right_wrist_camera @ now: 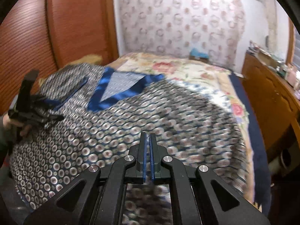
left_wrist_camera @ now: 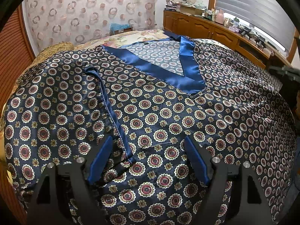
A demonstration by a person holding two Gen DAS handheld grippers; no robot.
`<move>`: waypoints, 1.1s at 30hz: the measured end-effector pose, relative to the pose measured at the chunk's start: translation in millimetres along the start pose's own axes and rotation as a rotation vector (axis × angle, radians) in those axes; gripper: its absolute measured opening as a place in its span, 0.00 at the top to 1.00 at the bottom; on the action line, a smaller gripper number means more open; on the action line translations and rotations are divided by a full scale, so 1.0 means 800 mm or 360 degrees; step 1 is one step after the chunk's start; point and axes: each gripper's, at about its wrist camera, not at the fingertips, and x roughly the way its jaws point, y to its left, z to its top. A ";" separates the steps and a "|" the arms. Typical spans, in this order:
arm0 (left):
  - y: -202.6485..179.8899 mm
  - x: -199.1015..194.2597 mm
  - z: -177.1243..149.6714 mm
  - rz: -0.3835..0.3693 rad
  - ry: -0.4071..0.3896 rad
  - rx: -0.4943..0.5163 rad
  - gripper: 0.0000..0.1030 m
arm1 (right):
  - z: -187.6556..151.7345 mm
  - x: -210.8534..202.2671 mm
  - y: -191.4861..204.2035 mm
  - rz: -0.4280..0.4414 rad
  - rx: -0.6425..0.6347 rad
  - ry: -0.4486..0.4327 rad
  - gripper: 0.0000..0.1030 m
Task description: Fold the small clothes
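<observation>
A navy satin shirt [left_wrist_camera: 168, 112] with round medallions and a blue V-neck trim [left_wrist_camera: 168, 71] lies spread on the bed. Its sleeve [left_wrist_camera: 56, 103] is folded over the body, and the sleeve's stitched blue hem [left_wrist_camera: 112, 116] runs down between my left fingers. My left gripper [left_wrist_camera: 148, 150] hovers open just over the cloth, its pads pressing nothing. In the blurred right wrist view my right gripper [right_wrist_camera: 148, 136] is shut, with nothing visible between its pads, above the shirt [right_wrist_camera: 131, 121]. The left gripper [right_wrist_camera: 46, 110] shows at that view's left edge, held by a hand [right_wrist_camera: 11, 123].
A floral bedspread [right_wrist_camera: 187, 69] covers the bed beyond the shirt. A wooden dresser [left_wrist_camera: 215, 30] crowded with small items runs along the right under a blinded window. A ribbed wooden panel [right_wrist_camera: 28, 37] stands at the left and a circle-patterned curtain [left_wrist_camera: 84, 9] hangs behind.
</observation>
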 end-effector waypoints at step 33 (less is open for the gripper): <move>-0.052 -0.089 0.008 0.0006 -0.0329 -0.0053 0.24 | -0.091 -0.021 -0.168 -0.0415 0.0471 0.0154 1.00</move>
